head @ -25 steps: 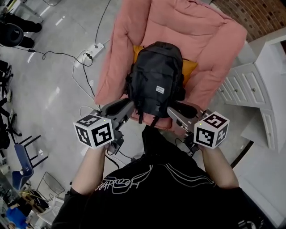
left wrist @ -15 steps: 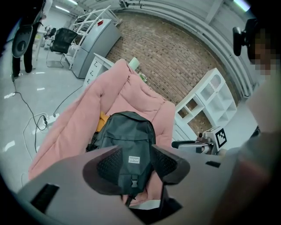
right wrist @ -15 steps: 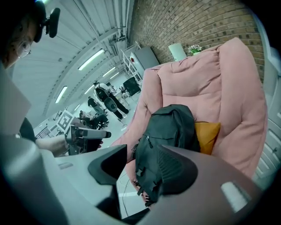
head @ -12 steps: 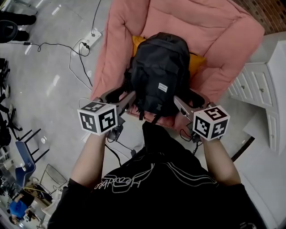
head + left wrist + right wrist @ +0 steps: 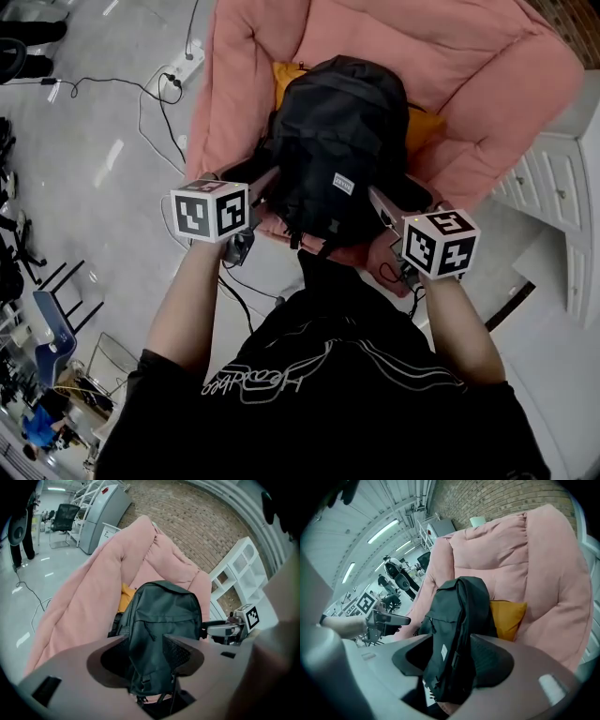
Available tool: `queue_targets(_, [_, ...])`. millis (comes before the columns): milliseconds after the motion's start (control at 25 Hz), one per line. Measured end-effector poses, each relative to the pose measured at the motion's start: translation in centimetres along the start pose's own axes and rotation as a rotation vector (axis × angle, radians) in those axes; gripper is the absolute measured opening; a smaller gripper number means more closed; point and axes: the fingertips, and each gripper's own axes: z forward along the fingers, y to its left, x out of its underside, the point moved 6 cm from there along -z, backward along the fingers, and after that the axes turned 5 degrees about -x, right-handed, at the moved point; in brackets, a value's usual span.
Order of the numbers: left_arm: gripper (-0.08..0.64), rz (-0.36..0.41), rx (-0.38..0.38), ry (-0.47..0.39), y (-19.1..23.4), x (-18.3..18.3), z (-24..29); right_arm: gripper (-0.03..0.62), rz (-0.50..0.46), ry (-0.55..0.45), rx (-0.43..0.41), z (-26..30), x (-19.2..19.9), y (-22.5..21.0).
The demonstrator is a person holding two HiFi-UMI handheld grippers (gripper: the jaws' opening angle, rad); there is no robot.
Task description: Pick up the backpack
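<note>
A black backpack stands upright on the seat of a pink armchair, leaning against a yellow cushion. My left gripper is at the backpack's lower left side and its jaws are opening. In the left gripper view the backpack shows between the jaws of the left gripper, and the pads do not press on it. My right gripper is at the lower right side, jaws also opening. In the right gripper view the backpack's side fills the gap of the right gripper, ungripped.
A white cabinet stands close to the armchair's right. A power strip and cables lie on the grey floor to the left. Chairs stand at the far left. White shelving is behind the armchair.
Both grippers have moved forward and down from in front of the chair to either side of the backpack's lower part. Their jaws stand wider than before.
</note>
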Motion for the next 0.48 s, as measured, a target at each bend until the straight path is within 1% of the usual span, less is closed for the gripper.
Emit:
queue_targets(320, [0.202, -0.015, -0.051, 0.088, 1.7, 1.0, 4.4, 0.244, -0.011, 0.038, 0.027, 1.9, -0.1, -1.4])
queue_targets(480, [0.202, -0.019, -0.070, 0.101, 2.8, 1.2, 5.3, 0.244, -0.006, 0.062, 0.037, 3.1, 0.0, -2.0])
